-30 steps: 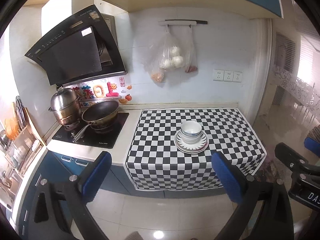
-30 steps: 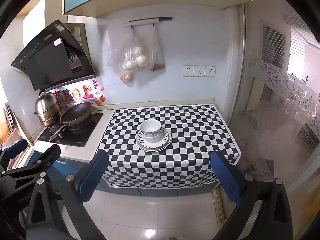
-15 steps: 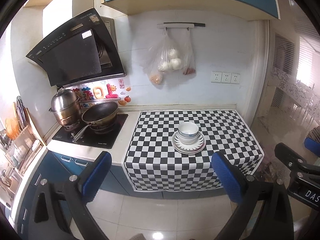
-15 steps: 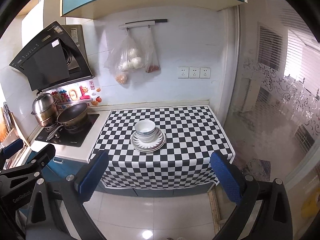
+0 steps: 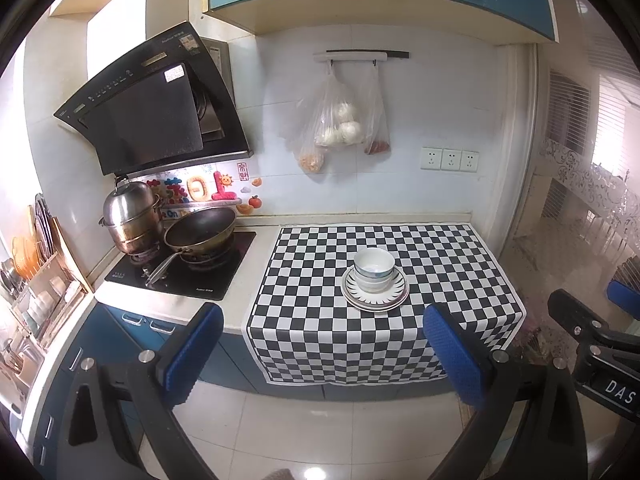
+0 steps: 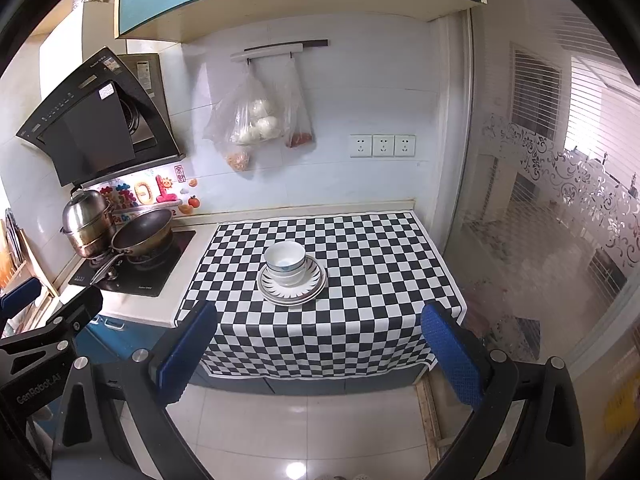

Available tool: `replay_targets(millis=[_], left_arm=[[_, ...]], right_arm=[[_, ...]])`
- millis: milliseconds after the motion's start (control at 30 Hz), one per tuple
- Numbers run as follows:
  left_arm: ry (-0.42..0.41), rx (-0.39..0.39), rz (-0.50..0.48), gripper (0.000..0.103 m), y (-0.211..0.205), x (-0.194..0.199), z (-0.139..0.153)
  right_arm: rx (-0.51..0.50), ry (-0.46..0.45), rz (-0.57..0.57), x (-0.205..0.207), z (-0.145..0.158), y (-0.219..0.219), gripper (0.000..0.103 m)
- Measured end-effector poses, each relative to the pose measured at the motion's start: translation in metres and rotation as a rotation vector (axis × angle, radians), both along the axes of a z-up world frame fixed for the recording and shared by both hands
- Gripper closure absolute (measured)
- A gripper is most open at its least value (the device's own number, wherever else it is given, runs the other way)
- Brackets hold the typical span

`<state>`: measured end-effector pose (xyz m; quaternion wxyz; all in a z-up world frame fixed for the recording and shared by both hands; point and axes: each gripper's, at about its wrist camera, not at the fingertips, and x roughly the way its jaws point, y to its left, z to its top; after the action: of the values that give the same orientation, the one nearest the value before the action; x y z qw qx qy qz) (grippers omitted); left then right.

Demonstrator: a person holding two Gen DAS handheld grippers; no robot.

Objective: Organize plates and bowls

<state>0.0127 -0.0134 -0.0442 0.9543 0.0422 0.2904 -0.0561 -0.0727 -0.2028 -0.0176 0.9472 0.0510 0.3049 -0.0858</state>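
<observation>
White bowls (image 5: pixel 373 270) with blue trim are nested on stacked plates (image 5: pixel 394 297) with a dark ray pattern, in the middle of the checkered cloth (image 5: pixel 316 308). The bowls (image 6: pixel 285 263) and plates (image 6: pixel 311 289) also show in the right wrist view. My left gripper (image 5: pixel 324 354) is open and empty, held back from the counter over the floor. My right gripper (image 6: pixel 320 354) is open and empty too, equally far back. The right gripper's body shows at the right edge of the left wrist view (image 5: pixel 588 344).
A frying pan (image 5: pixel 200 232) and a steel steamer pot (image 5: pixel 130 216) sit on the black hob (image 5: pixel 180 276) at left. A dish rack (image 5: pixel 28 280) stands at far left. Food bags (image 5: pixel 340 124) hang on the wall. A frosted glass door (image 6: pixel 560 220) is at right.
Both grippers have drawn back and tilted up a little; the counter and dishes look smaller and sit slightly left. The dishes have not moved.
</observation>
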Motion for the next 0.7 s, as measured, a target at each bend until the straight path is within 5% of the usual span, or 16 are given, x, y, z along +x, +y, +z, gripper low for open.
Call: replay_targets(millis=[700], left_arm=[[-0.001,-0.004,-0.004,0.001,-0.0038,0.0002,0.0041]], right_arm=[[0.001,-0.001,-0.001,0.0019,0.0001,-0.0069,0.0]])
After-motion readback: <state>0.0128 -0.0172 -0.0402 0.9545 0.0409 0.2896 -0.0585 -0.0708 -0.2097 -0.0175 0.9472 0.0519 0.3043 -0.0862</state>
